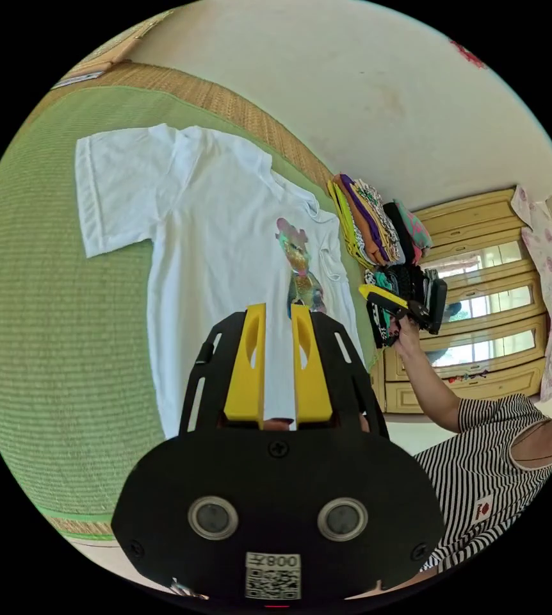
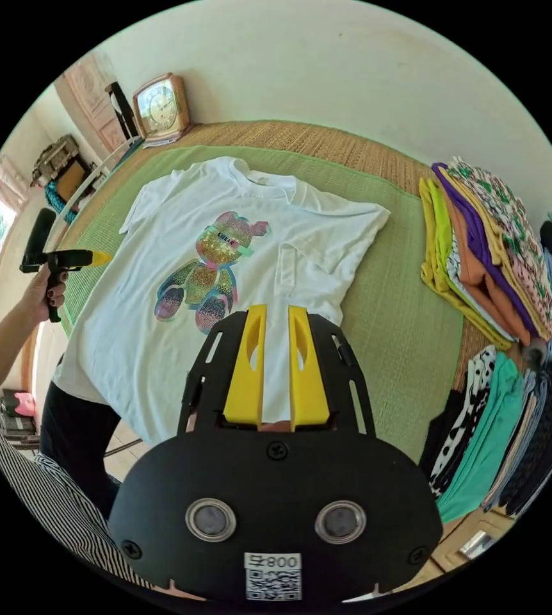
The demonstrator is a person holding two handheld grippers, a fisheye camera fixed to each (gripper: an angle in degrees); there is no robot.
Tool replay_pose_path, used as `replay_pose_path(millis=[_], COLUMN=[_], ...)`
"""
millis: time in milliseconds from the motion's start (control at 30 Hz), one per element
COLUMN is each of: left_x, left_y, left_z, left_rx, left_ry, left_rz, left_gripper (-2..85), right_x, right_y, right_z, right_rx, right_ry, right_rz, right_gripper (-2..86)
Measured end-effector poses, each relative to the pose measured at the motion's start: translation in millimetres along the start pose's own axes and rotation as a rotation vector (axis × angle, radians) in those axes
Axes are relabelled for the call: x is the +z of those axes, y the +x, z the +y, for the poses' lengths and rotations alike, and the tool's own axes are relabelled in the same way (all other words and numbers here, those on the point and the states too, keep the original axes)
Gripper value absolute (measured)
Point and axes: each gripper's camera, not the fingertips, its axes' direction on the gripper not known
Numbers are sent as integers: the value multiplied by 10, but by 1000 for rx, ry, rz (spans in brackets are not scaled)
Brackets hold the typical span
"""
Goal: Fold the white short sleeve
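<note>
- Two grippers, left [image 1: 278, 320] and right [image 2: 276, 320], hover above the shirt [image 2: 237, 269], fingers slightly spread, pinching nothing.
- Shirt lies flat, print up, on the green mat [image 2: 391, 301].
- Folded clothes [image 2: 481, 256] are stacked beside it.

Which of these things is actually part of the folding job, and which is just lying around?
Part of the job:
white T-shirt
left hand-held gripper
right hand-held gripper
green mat

Lying about:
stacked clothes
clock
</note>
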Motion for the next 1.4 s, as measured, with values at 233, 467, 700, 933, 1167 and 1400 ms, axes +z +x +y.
replay_pose_path(millis=[233, 467, 700, 933, 1167, 1400], left_x=[855, 1539, 2320, 2011, 2680, 2178], left_y=[384, 1118, 1528, 1985, 2586, 1885], left_z=[-660, -1564, -2335, -2687, -2995, -2706], left_rx=[94, 310, 389, 409, 472, 368], left_ry=[-105, -153, -299, -109, -226, -166], left_rz=[75, -12, -236, 152, 335, 252], left_gripper=[76, 85, 41, 23, 74, 83], right_x=[493, 601, 522, -152, -240, -124], right_y=[-325, -234, 74, 960, 2421, 2631], right_z=[-252, -161, -25, 433, 1569, 1846], right_rx=[-144, -91, 23, 239, 721, 737], right_ry=[-37, 7, 60, 295, 461, 429], right_rz=[156, 124, 11, -141, -345, -366], right_gripper=[53, 12, 0, -2, 1, 12])
